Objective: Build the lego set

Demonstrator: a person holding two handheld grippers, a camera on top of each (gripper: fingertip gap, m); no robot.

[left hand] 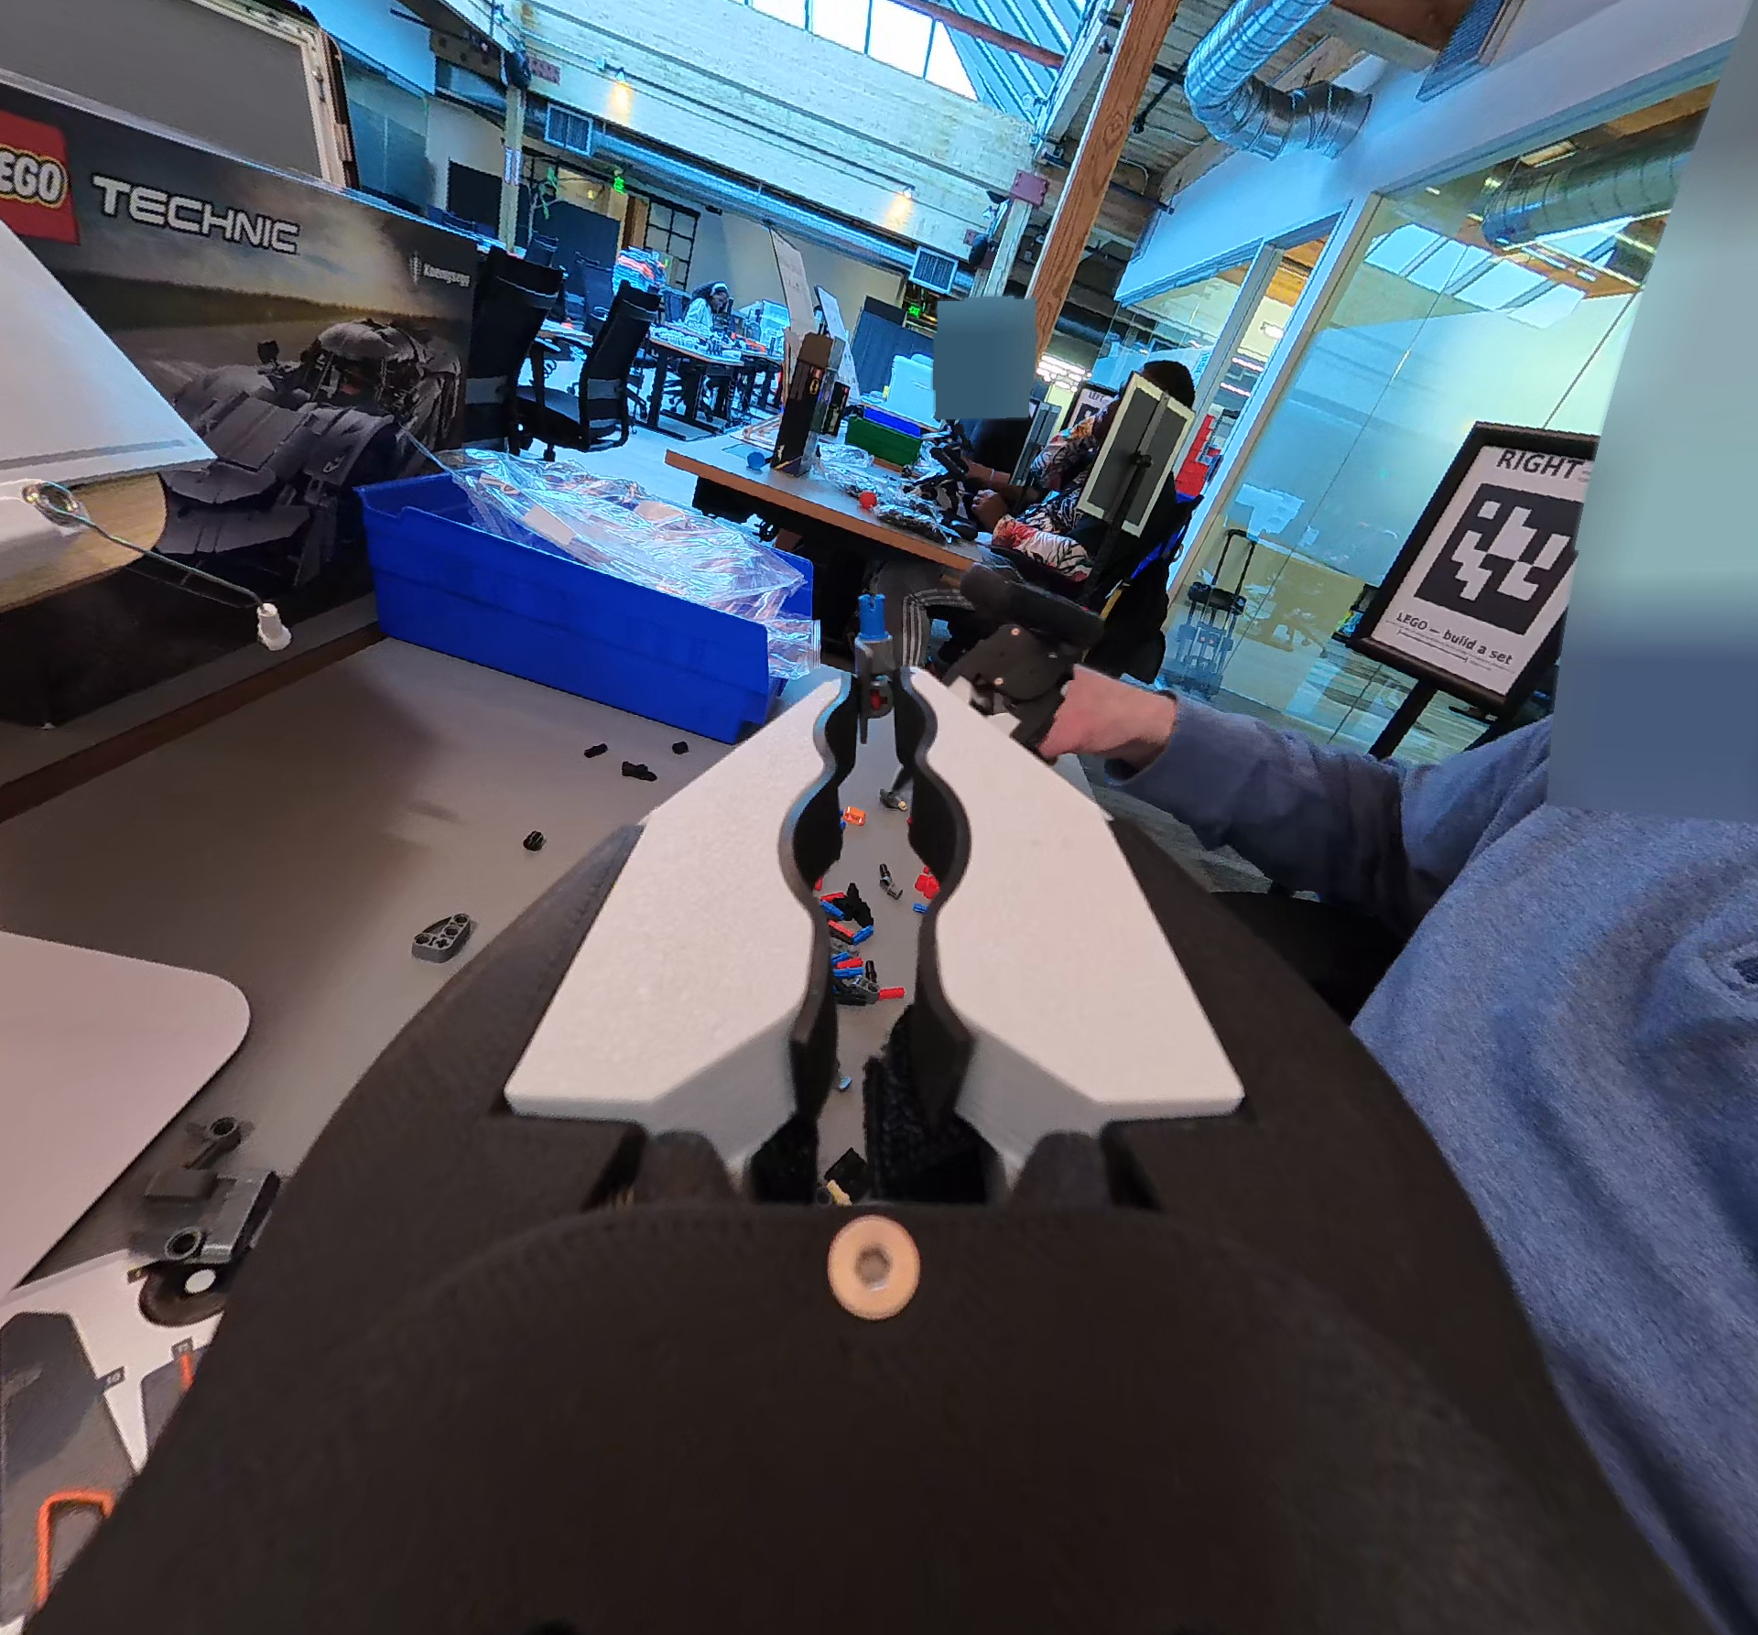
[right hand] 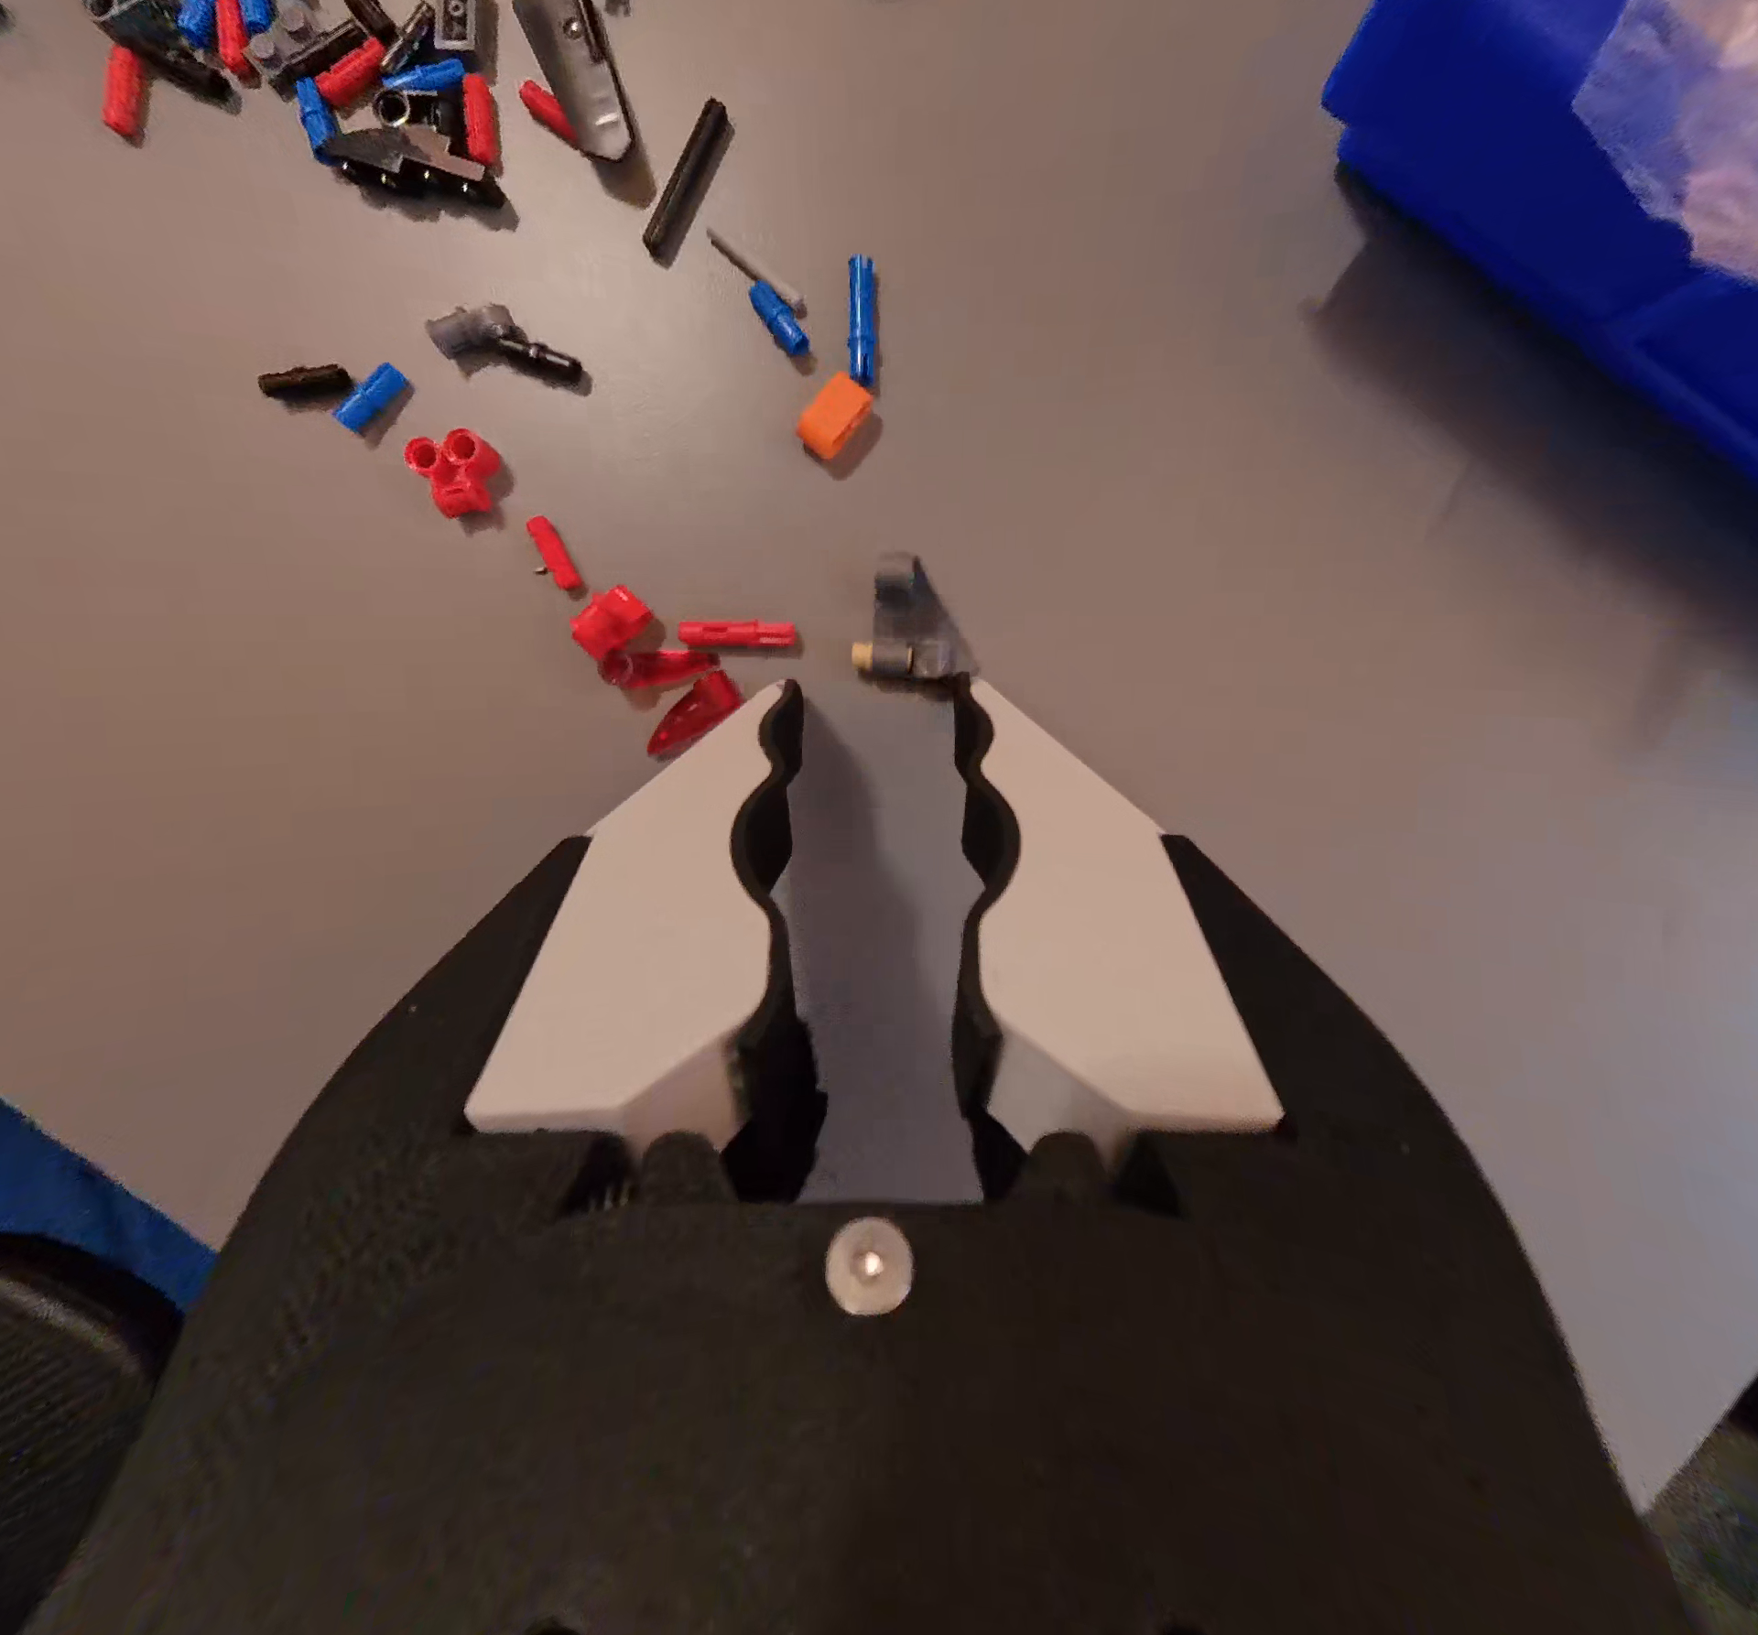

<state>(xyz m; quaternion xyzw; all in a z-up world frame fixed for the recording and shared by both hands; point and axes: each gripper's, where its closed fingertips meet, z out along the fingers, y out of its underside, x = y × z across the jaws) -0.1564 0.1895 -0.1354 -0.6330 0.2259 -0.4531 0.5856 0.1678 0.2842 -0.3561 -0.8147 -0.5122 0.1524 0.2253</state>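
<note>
My left gripper (left hand: 877, 693) is shut on a small grey Lego piece with a blue pin (left hand: 871, 643) standing up from its tips, held above the grey table (left hand: 333, 790). My right gripper (right hand: 875, 697) is open and empty, pointing down at the table just short of a small grey connector with a tan pin (right hand: 902, 629). Red pins and a red curved piece (right hand: 685, 667) lie to the left of its tips. An orange brick (right hand: 835, 415) and blue pins (right hand: 861, 320) lie farther ahead. The right gripper's handle and the hand on it (left hand: 1037, 676) show in the left wrist view.
A blue bin with clear plastic bags (left hand: 580, 581) (right hand: 1560, 134) stands at the table's back. A heap of blue, red and black pieces (right hand: 285, 39) lies at the far left. The Lego box (left hand: 238, 334) stands behind; a grey beam (left hand: 443, 936) and a small assembly (left hand: 214, 1199) lie near the left. The tips of one gripper are about 40 cm away from the tips of the other. The orange brick (right hand: 835, 415) is about 5 cm from my right fingertips and 35 cm from my left.
</note>
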